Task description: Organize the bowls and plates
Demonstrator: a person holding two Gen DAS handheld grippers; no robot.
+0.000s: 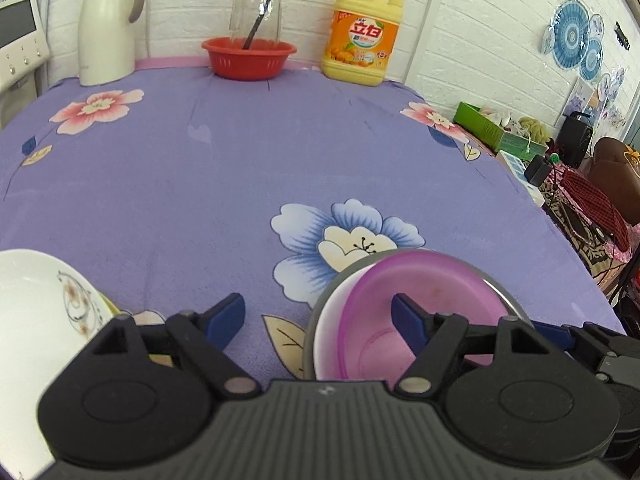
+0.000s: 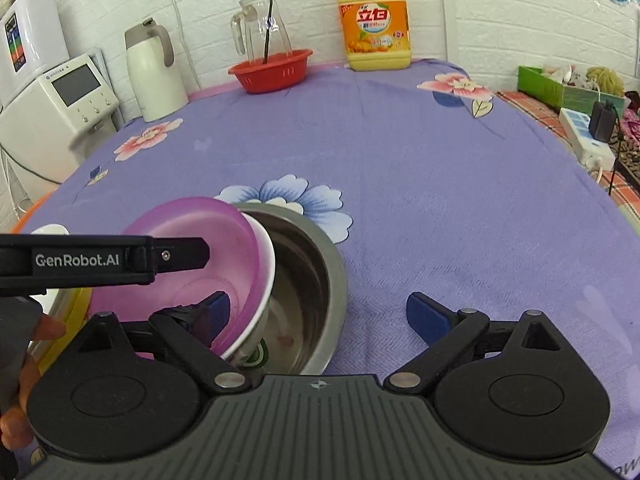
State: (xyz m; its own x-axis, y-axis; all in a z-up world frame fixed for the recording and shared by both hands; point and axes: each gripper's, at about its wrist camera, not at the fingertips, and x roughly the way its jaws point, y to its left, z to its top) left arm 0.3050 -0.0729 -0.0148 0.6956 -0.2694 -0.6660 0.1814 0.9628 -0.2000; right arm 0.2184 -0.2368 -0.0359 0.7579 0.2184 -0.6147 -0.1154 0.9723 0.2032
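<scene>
A purple plastic bowl (image 1: 420, 312) sits tilted inside a white bowl (image 1: 326, 320), and both lean in a steel bowl (image 2: 316, 272) near the table's front. They show in the right wrist view too, the purple bowl (image 2: 200, 236) and the white bowl (image 2: 262, 276). My left gripper (image 1: 318, 316) is open, its right finger over the purple bowl. My right gripper (image 2: 318, 316) is open, its left finger at the purple bowl's rim. A white flowered plate (image 1: 36, 308) lies at the left on a yellow dish (image 2: 66, 312).
At the back stand a red basket (image 1: 249, 58) holding a glass jug (image 1: 258, 12), a yellow detergent bottle (image 1: 366, 36) and a white thermos (image 1: 107, 24). The purple floral tablecloth (image 1: 200, 152) covers the table. Clutter and a power strip (image 2: 586, 140) lie past the right edge.
</scene>
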